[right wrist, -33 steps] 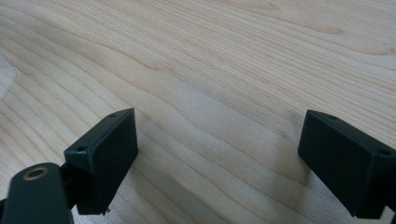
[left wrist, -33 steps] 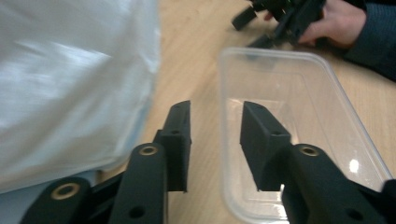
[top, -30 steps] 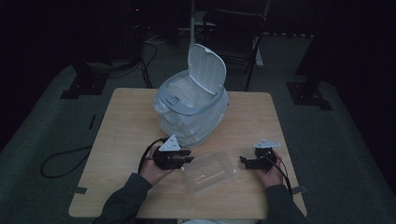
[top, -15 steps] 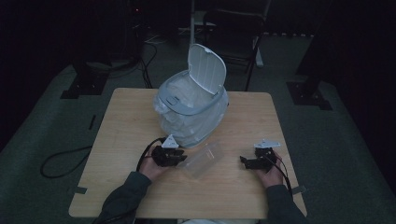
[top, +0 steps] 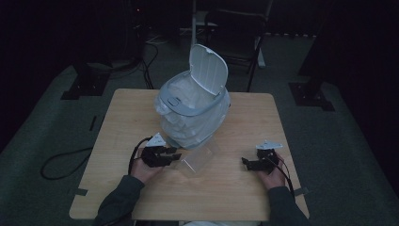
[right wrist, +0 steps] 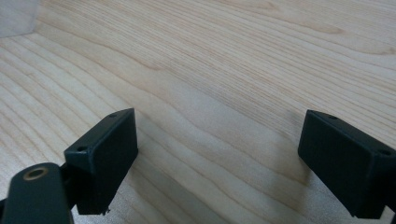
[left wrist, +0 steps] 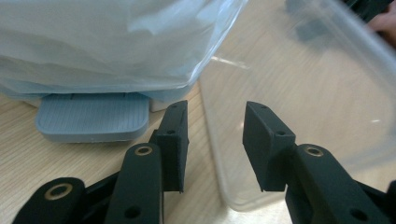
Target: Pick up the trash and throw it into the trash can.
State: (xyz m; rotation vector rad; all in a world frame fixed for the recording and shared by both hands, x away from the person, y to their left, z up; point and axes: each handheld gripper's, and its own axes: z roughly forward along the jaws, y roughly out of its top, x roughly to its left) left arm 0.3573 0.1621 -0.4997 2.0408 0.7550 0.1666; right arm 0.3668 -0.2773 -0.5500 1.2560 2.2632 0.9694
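The left gripper [left wrist: 214, 140] has just been opening its jaws astride the clear plastic container's [left wrist: 322, 102] rim, beside the bin's grey pedal [left wrist: 91, 116].

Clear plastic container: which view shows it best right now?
The left gripper view: the clear plastic container is close up, its rim between the left tool's open jaws. The high view shows it small and faint beside the lined bin. The right gripper view shows bare table.

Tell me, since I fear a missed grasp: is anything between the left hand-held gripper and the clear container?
Nothing visible is. The clear container has its rim between the jaws of the left hand-held gripper, which have just been opening, and the pads stand apart from it. The bin's bag and pedal lie off to one side.
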